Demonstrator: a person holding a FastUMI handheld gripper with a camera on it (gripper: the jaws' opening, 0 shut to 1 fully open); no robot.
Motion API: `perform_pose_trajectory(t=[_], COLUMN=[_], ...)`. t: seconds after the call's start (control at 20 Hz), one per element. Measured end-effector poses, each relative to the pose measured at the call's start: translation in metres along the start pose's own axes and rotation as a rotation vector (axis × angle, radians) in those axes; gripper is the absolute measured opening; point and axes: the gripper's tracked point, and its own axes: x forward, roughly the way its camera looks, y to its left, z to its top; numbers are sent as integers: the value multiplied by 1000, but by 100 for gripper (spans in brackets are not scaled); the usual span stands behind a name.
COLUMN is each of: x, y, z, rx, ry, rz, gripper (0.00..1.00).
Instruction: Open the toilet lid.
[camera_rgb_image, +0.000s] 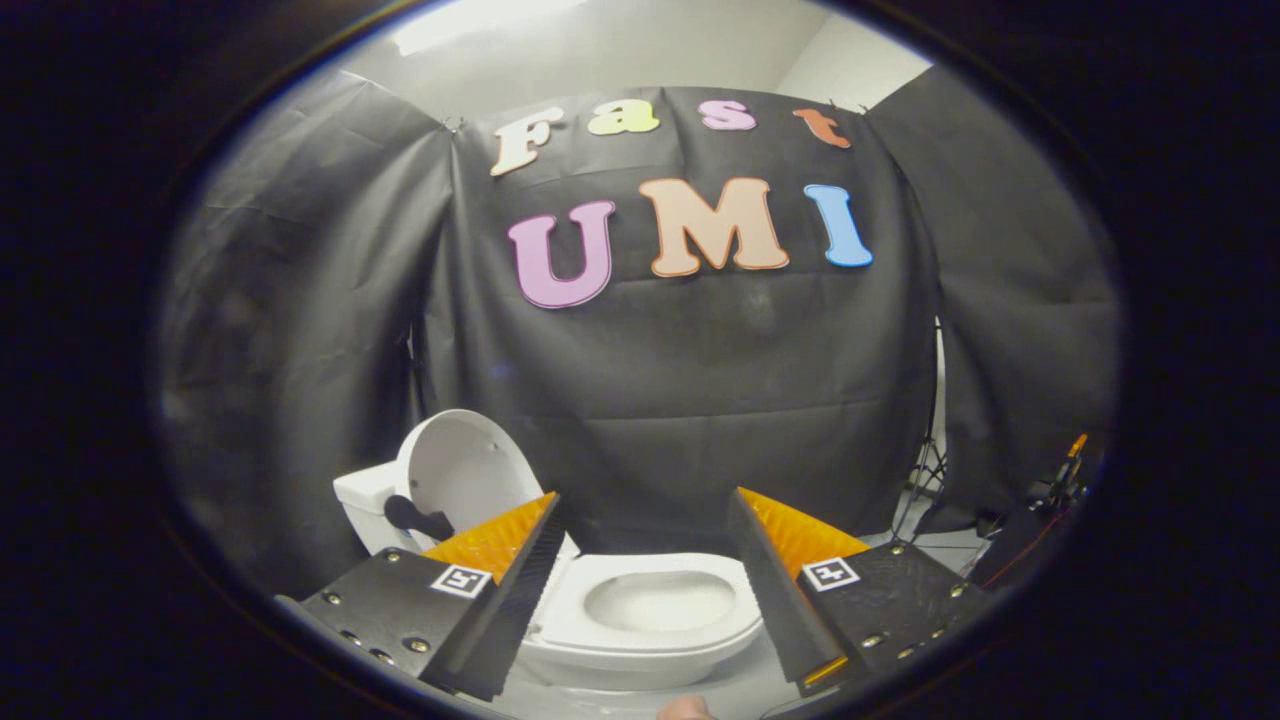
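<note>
A white toilet (640, 625) stands on the floor below and between my fingers. Its lid (465, 470) is raised upright and leans back against the white tank (362, 500), just beyond my left finger. The seat ring (590, 630) lies down around the open bowl (660, 603). My gripper (645, 505) hangs above the toilet, open wide, with nothing between its fingers; the left finger (500, 540) overlaps the lid's lower edge in the view.
Black cloth walls close in the booth behind and to both sides of the toilet. A tripod stand (925, 480) and dark gear with an orange part (1060, 480) sit on the floor beyond my right finger.
</note>
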Motion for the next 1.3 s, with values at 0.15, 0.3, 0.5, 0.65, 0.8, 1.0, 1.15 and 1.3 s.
perform_pose_trajectory(t=[0.15,0.3,0.5,0.65,0.8,1.0,1.15,1.3], x=[-5,-8,-10,-10,-14,-16,-17,-15], y=[-21,-33,-44,-71,-85,-104,-98,-99], z=[-2,2,12,0,-16,-26,-21,-17], rx=[0,32,39,7,19,-2,20,13], ry=[4,0,-25,-10,18,37,26,21], rz=[-15,-14,9,-23,-23,-44,-19,-19], gripper=[97,97,97,97,97,97,97,97])
